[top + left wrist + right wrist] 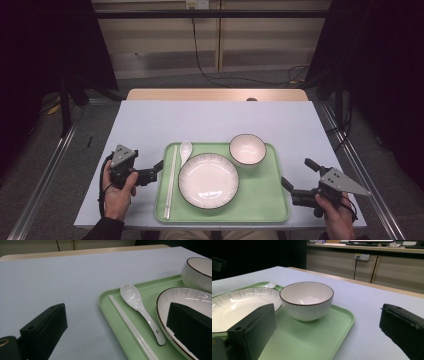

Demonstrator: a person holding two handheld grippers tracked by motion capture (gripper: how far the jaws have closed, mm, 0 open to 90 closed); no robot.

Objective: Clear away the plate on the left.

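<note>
- Chopsticks (171, 181): a white pair lying side by side along the left edge of the green tray (260, 207), just beyond the tips of the left gripper (159, 169). In the left gripper view they (130, 327) run between its two jaws, nearer the right one, and touch neither.
- Writing: no brand, label or lettering can be read on the tableware, the tray or the grippers.
- Left gripper: held in the person's left hand (119, 192) on the pale table (150, 120) just left of the tray. Its jaws stand wide apart with nothing between the pads; one tip reaches just over the tray's left rim.
- Right gripper (296, 175): held in the right hand (336, 212) off the tray's right side. Its jaws are spread wide and empty, pointing toward the tray without touching it.
- Plate (208, 180): white with a dark rim, in the middle of the tray, to the right of the chopsticks and ahead of the left gripper's right jaw.
- Spoon (185, 150): white ceramic, lying beyond the left gripper between the chopsticks and the plate, bowl end away from the person.
- Bowl (247, 149): white with a dark rim, at the tray's far right corner. In the right gripper view it (307, 301) stands ahead between the jaws, well clear of both.
</note>
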